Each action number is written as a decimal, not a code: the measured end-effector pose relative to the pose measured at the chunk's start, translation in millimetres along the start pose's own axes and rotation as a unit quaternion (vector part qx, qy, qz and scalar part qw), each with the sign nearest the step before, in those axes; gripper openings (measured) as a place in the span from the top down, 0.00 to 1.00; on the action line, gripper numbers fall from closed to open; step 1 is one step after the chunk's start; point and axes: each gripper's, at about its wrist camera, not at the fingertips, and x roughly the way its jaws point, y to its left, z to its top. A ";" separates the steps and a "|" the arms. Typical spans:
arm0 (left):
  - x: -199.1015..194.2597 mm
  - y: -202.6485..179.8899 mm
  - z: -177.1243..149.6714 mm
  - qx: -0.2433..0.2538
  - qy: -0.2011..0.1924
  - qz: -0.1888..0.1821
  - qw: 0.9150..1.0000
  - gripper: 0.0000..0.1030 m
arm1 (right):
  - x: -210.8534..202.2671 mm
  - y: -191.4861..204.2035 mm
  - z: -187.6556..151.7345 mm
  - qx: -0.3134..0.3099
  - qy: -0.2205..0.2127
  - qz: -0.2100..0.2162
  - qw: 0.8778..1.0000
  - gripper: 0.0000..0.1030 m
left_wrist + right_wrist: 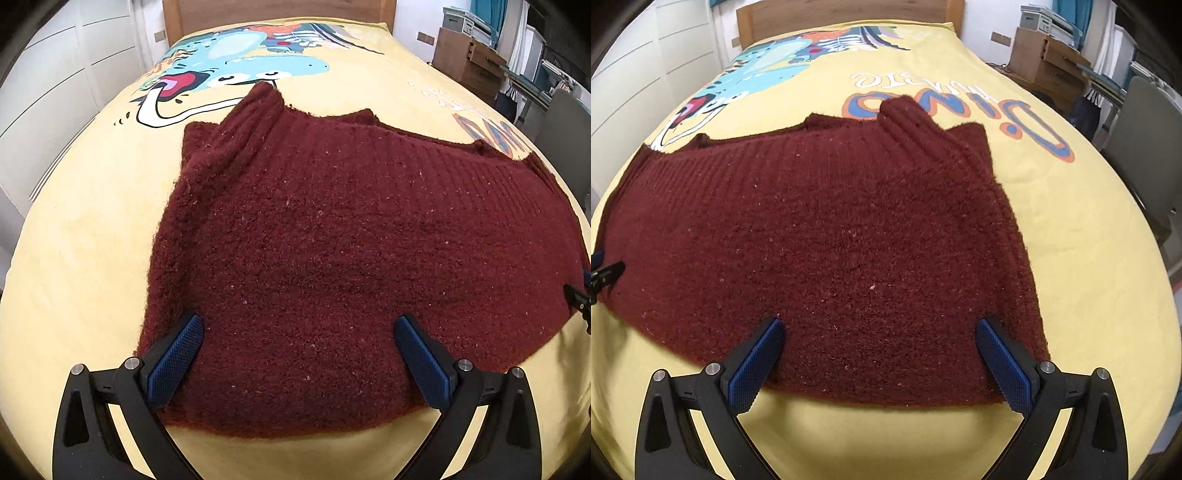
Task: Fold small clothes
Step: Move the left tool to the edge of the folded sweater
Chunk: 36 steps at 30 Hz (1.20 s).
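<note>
A dark red knitted sweater [332, 258] lies spread flat on a bed covered with a yellow bedspread [85, 258], and everything else is placed from it here. Its ribbed band runs along the far edge, and a folded ribbed sleeve [258, 110] lies across the far left corner as the left wrist view shows it.

The left hand-held gripper [299, 354] hovers over the near left part of the sweater, its two blue-padded fingers spread wide apart with only knit between them. The right hand-held gripper [879, 354] hangs over the near right part, fingers likewise wide apart and clamped on nothing. Whether the pads touch the knit cannot be told.

Beyond the sweater, the bedspread carries a blue cartoon dinosaur [236, 62] and large orange-and-blue letters [956, 114], seen upside down, that appear to read "Dino"; the smaller white line above them [890, 79] is too distorted to read. Past that stands a wooden headboard [846, 16]. To the sweater's far right are a wooden cabinet [469, 62] and a grey chair [1148, 147]; to its left, white cupboard doors [62, 74].
</note>
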 end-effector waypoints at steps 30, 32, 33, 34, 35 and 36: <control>-15.8 89.0 40.2 -0.105 0.069 -0.048 0.991 0.01 | -64.2 -14.7 -19.5 0.021 0.036 -0.009 0.999 0.00; -4.7 87.5 37.5 -0.106 0.085 -0.060 0.989 0.01 | -66.5 -17.9 -24.5 0.028 0.038 -0.012 0.999 0.00; 1.4 85.5 35.9 -0.104 0.095 -0.069 0.988 0.01 | -67.0 -19.7 -26.5 0.031 0.039 -0.014 0.999 0.00; 6.3 83.9 34.3 -0.103 0.103 -0.077 0.986 0.01 | -67.4 -21.9 -29.0 0.034 0.040 -0.016 0.998 0.00; 12.0 81.2 31.7 -0.100 0.112 -0.086 0.985 0.01 | -67.1 -24.0 -30.9 0.037 0.042 -0.018 0.998 0.00; 15.6 78.2 29.9 -0.099 0.116 -0.092 0.984 0.01 | -67.0 -25.9 -32.4 0.040 0.043 -0.020 0.998 0.00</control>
